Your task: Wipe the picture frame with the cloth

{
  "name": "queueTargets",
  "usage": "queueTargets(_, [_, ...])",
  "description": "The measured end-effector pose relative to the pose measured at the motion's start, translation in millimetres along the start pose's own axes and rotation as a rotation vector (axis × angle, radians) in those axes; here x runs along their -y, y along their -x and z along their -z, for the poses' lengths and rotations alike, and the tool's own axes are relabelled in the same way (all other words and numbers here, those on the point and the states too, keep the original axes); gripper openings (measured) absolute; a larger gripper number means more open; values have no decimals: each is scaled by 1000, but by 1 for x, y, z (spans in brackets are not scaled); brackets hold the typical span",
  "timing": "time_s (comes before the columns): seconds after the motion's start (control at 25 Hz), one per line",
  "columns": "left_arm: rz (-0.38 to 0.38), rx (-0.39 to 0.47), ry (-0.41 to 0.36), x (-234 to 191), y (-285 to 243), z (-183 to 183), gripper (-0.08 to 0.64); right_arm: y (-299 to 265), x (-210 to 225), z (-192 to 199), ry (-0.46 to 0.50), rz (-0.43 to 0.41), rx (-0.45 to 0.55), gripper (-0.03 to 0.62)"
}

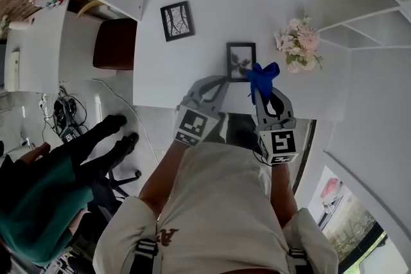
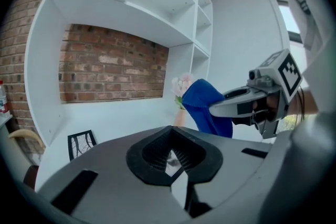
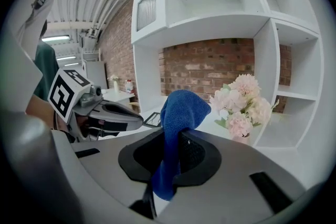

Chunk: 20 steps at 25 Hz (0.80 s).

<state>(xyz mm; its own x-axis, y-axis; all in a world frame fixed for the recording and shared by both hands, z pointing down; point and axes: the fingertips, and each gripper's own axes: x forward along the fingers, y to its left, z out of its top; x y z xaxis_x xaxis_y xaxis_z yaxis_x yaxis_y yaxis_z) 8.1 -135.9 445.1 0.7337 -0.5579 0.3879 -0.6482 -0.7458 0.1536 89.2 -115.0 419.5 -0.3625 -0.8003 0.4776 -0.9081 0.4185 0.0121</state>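
Observation:
A small black picture frame (image 1: pixel 241 61) with a plant print stands on the white shelf top (image 1: pixel 212 3), right in front of both grippers. My right gripper (image 1: pixel 261 92) is shut on a blue cloth (image 1: pixel 263 76) that bunches up above its jaws (image 3: pixel 178 107) and hangs just right of the frame. My left gripper (image 1: pixel 223 80) points at the frame's lower left corner. Its jaws are together, with only a thin slit (image 2: pixel 176 157) through which a bit of the print shows. In the left gripper view the cloth (image 2: pixel 205 105) hangs from the right gripper (image 2: pixel 216 109).
A second black frame (image 1: pixel 176 20) leans at the back left (image 2: pixel 81 144). A vase of pink flowers (image 1: pixel 298 42) stands to the right of the cloth (image 3: pixel 239 105). White shelf walls rise on both sides, with brick behind. A seated person in green (image 1: pixel 38 202) is at the lower left.

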Motion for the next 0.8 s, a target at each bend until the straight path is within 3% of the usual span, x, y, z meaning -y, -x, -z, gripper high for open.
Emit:
queueTargets(0.48, [-8,-90,74,-14,-29,52,0,-37,5,35,-9,-62,-60,37])
queueTargets(0.8, [3,-134,66,-17,-47,79,0,-54,14,65,-39,-64,-112,37])
